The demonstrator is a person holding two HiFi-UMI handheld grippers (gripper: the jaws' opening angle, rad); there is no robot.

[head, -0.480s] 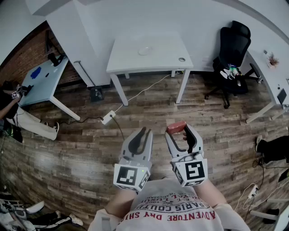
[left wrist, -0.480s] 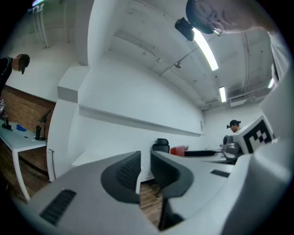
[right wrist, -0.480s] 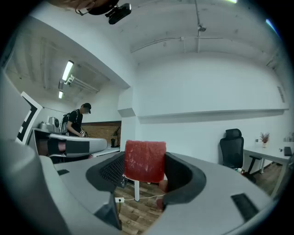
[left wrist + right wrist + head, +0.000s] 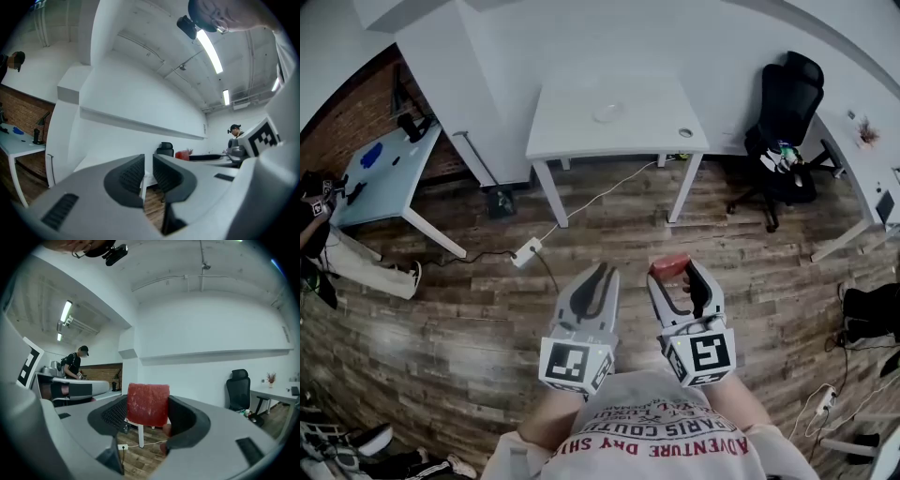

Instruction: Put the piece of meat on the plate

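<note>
The red piece of meat point(image 4: 668, 266) is clamped between the tips of my right gripper point(image 4: 673, 270), held level in the air over the wooden floor. In the right gripper view the meat point(image 4: 147, 404) stands as an upright red slab between the dark pads of that gripper point(image 4: 147, 412). My left gripper point(image 4: 600, 273) is beside it, shut with nothing in it, and its jaws nearly touch point(image 4: 148, 161). A pale plate point(image 4: 607, 113) lies on the white table point(image 4: 572, 131) well ahead of both grippers.
A small round object point(image 4: 685, 133) sits near the table's right front corner. A black office chair point(image 4: 783, 112) stands at the right and a light blue table point(image 4: 380, 173) at the left. A cable and socket block point(image 4: 525, 251) lie on the floor. A seated person point(image 4: 319, 234) is at far left.
The white table and plate have shifted slightly right and lower in the head view. Both grippers keep the same pose, and the meat stays clamped in the right one.
</note>
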